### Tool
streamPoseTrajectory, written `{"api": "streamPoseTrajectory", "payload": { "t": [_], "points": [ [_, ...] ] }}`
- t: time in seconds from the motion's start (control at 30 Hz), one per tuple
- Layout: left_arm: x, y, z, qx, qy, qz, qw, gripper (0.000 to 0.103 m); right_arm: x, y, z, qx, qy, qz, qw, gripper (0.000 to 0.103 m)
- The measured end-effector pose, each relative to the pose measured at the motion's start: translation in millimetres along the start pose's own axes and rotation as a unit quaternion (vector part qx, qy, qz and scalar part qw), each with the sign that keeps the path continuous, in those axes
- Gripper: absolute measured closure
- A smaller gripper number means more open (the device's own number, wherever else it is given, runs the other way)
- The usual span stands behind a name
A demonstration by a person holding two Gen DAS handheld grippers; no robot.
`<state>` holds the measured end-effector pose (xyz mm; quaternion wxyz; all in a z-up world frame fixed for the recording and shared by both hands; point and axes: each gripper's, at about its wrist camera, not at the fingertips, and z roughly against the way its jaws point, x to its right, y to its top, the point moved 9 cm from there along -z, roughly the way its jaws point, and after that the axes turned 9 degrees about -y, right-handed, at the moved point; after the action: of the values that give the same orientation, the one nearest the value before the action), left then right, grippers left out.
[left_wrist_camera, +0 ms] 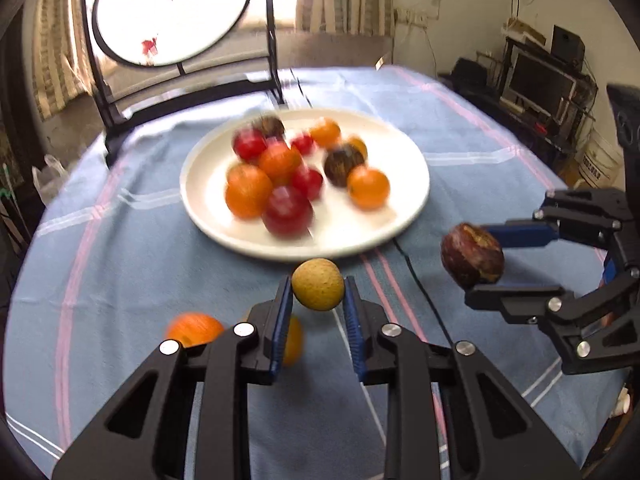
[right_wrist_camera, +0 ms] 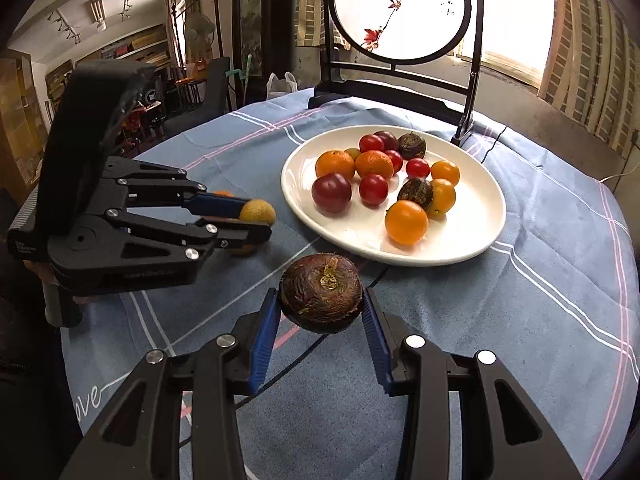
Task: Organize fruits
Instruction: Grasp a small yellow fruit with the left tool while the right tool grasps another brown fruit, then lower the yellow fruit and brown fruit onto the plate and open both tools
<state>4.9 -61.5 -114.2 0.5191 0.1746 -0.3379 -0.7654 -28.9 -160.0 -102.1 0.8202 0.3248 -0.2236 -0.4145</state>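
Left gripper point(left_wrist_camera: 318, 294) clamps a small round tan fruit point(left_wrist_camera: 318, 284); right gripper point(right_wrist_camera: 322, 308) clamps a dark brown fibrous round fruit point(right_wrist_camera: 321, 298), near a white ceramic plate point(right_wrist_camera: 472, 240).

My left gripper point(left_wrist_camera: 318, 312) is a black plastic linkage frame with triangular cut-outs, round silver pivot screws and blue ribbed finger pads point(left_wrist_camera: 280, 332). My right gripper point(right_wrist_camera: 322, 332) has the same build: black arms, silver screws, blue ribbed pads point(right_wrist_camera: 262, 346). At the left of the right wrist frame, the left unit carries a black box-shaped housing point(right_wrist_camera: 88, 136) and small white lettering low on its body.
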Motion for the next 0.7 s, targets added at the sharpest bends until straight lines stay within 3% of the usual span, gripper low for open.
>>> {"api": "streamPoseTrajectory", "payload": {
  "t": [0.13,0.37,0.53,0.7],
  "points": [
    [-20.1,40.3,14.4,0.047,0.039,-0.002,0.9981,0.078,18.4,37.4,11.1,0.042,-0.02,-0.03,0.998,0.061],
    [-47.3,97.3,-5.1,0.069,0.067,0.009,0.9953,0.078,54.1,94.4,3.1,0.087,-0.034,-0.088,0.992,0.061],
    [-57.6,113.8,-31.5,0.062,0.068,0.015,0.9956,0.078,69.8,110.6,-19.5,0.086,-0.034,-0.119,0.989,0.061],
    [-61.3,110.4,-49.9,0.055,0.06,0.019,0.9965,0.078,67.9,111.7,-42.3,0.082,-0.028,-0.132,0.988,0.061]
  ]
}}
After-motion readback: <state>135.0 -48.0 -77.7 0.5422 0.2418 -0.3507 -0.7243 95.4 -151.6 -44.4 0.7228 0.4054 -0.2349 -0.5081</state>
